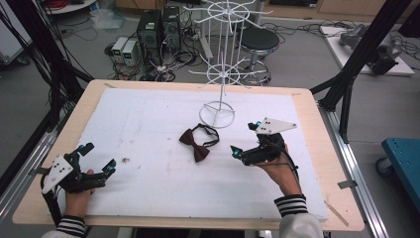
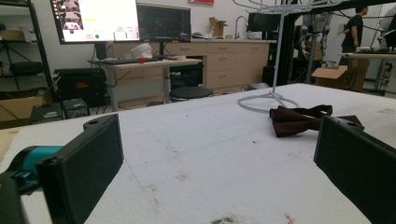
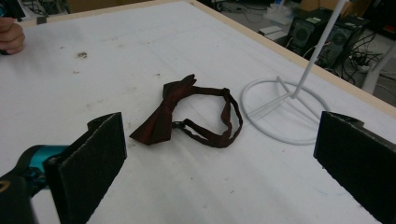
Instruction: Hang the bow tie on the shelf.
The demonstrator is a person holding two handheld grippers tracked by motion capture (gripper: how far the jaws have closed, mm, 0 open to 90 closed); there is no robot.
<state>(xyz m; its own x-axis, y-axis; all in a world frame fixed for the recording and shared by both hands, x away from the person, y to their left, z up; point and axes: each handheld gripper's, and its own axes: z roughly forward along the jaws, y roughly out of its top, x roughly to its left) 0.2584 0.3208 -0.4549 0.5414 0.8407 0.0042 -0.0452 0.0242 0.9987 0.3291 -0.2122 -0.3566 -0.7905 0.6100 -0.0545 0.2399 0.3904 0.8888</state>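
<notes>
Lying flat at tabletop [image 1: 307,163] centre: dark red bow tie [image 1: 194,144] w/ strap looped, just at 7 o'clock of white wire rack [image 1: 218,74] base ring, not touching. Hovering at 3 o'clock of tie: right gripper [image 1: 243,141], jaws wide apart, holding nothing. Resting at 8 o'clock near tabletop edge: left gripper [image 1: 97,157], jaws spread too, nothing held. Prob best: approaching low w/ right, pinching knot or strap, not flat wing, avoiding ring.

High view looks down the table; both low gripper views share the bow tie [image 3: 187,112].
</notes>
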